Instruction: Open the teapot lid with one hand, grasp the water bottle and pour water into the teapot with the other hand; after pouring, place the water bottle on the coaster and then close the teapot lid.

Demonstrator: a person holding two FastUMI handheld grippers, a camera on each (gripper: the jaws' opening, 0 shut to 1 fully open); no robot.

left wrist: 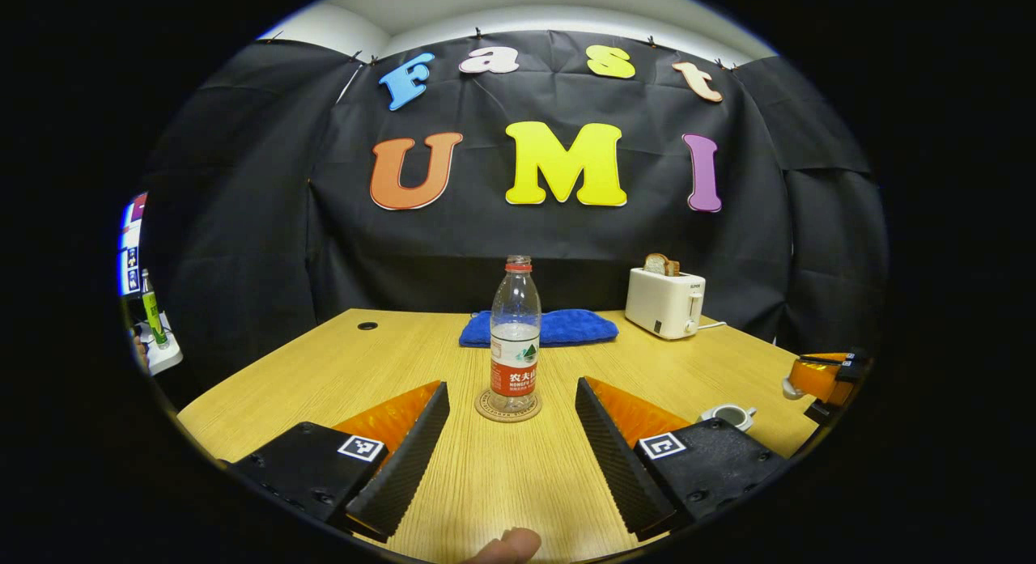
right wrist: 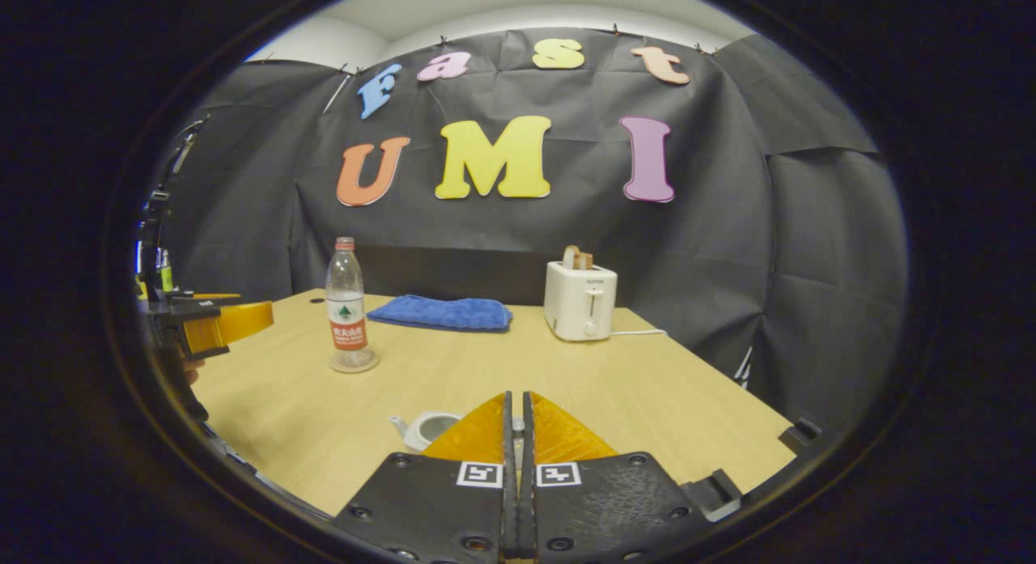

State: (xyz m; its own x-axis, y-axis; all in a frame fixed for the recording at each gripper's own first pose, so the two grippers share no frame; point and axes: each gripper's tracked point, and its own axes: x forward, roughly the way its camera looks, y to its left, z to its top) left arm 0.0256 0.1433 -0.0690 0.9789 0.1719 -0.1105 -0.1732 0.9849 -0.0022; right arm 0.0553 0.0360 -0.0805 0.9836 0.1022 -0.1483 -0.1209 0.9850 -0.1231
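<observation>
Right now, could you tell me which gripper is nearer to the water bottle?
Left. The left gripper faces the water bottle, fingers spread to either side just short of it; the right gripper is farther off, by the teapot.

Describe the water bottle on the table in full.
The clear plastic water bottle has a red cap, a red-and-white label around its lower body, and water up to about the middle. It stands upright on a round brown coaster on the light wooden table, in front of a folded blue towel. The left claw is open before it, not touching it.
</observation>
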